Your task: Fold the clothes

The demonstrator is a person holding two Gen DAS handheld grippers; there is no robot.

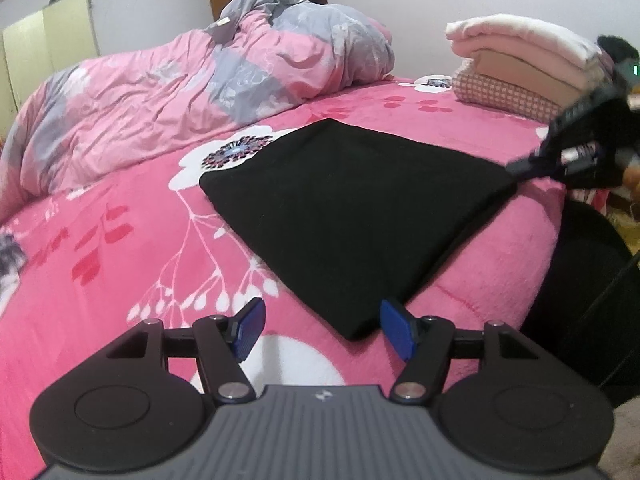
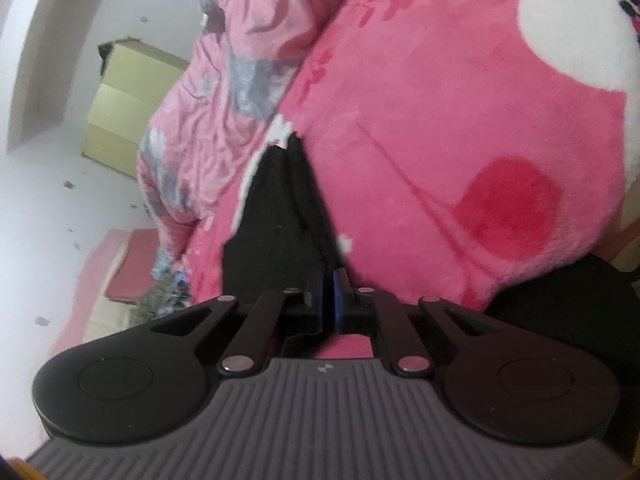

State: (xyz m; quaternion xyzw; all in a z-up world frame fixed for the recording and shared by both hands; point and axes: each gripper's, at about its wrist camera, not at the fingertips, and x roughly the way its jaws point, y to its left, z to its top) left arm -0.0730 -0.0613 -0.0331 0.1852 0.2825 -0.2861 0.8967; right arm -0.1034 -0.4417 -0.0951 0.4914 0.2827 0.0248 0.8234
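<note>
**A:** What lies where, from left to right?

**B:** A crumpled quilt (image 1: pixel 160 92), then a black garment (image 1: pixel 352 208) folded flat on the pink blanket (image 1: pixel 100 240), then stacked linens (image 1: pixel 516 52).

**A:** And the grippers?

**B:** The left gripper (image 1: pixel 324 330) hovers at the garment's near corner, fingers apart. The right gripper (image 2: pixel 329 300) has its fingers pinched on the far right corner.

**A:** How will it handle?

**B:** Likely soft, light, limp; take it by the corners.

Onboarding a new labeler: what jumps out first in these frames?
The black folded garment, lying flat mid-bed on the bright pink flowered blanket. The right gripper has its jaws shut on the garment's corner, while the left gripper hangs open at the near corner. Behind lie a rumpled pink-grey duvet and stacked folded linens.
</note>
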